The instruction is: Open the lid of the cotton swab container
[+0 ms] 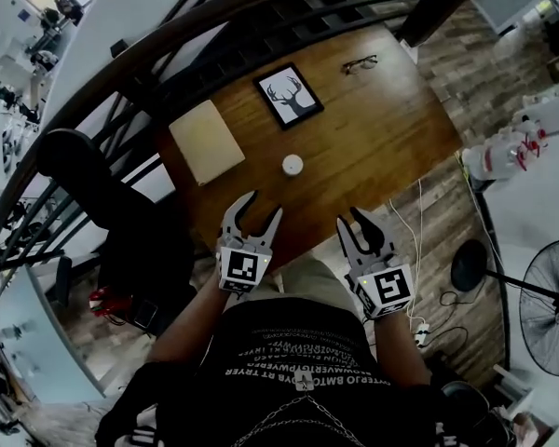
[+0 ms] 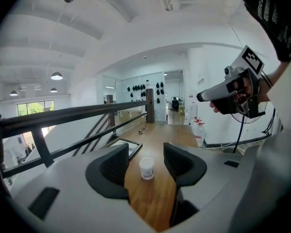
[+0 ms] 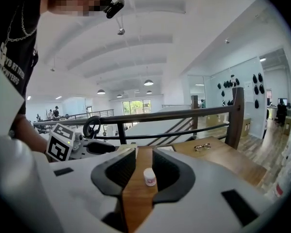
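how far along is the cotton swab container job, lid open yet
Done: nothing yet; the cotton swab container stands on the table, apparently with its lid on, untouched. In hand: the left gripper and right gripper hover short of it, jaws apart and empty. Left: reach it, steady it, open the lid.

Bright daylight and ceiling lamps, dim head view, strong fisheye bending at edges

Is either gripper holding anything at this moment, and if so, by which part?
Nothing is held. The left gripper and right gripper both have open, empty jaws, short of the container on the table.
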Motion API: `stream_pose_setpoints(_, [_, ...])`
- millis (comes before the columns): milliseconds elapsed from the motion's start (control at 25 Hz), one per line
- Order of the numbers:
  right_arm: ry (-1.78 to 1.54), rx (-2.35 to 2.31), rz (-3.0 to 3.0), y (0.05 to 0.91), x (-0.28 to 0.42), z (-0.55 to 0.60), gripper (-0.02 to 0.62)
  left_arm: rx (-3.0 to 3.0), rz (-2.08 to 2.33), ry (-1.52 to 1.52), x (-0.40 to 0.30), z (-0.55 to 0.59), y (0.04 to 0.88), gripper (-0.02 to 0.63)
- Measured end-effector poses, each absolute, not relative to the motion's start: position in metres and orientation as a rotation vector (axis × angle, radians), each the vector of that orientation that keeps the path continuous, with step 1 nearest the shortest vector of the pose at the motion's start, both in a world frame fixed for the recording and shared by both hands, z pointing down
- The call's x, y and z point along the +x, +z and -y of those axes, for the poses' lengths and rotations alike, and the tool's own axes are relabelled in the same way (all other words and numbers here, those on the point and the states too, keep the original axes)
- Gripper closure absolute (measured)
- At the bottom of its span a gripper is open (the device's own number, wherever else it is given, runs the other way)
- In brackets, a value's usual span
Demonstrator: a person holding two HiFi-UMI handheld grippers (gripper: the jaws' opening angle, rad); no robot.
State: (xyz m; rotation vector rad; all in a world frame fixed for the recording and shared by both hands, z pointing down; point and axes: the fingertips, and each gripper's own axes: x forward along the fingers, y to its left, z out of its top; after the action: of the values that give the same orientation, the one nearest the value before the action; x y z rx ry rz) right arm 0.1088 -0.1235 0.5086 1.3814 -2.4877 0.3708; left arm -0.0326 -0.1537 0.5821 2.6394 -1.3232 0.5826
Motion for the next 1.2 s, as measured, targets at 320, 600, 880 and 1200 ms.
stream_pose_setpoints(320, [0.462, 1.388, 2.459, 0.533, 0.117, 0.111, 0.483, 2.619, 1.292, 0.633, -0.024, 0.163, 0.633, 0.365])
stream_pose_setpoints(600, [0.516, 1.400, 2.425, 0.551, 0.130, 0.107, 0.485, 2.588, 1.275, 0.629, -0.015, 0.179, 0.672, 0.359])
stream_pose_setpoints(880, [0.537, 1.371, 2.417, 0.561, 0.136, 0.107, 0.486, 2.597, 1.243, 0.663, 0.005, 0.195, 0.709, 0.342])
stream_pose_setpoints(1200, [0.566, 1.336, 2.405, 0.573, 0.140, 0.110, 0.488, 2.574, 1.218, 0.761, 0.018, 0.216, 0.753, 0.331])
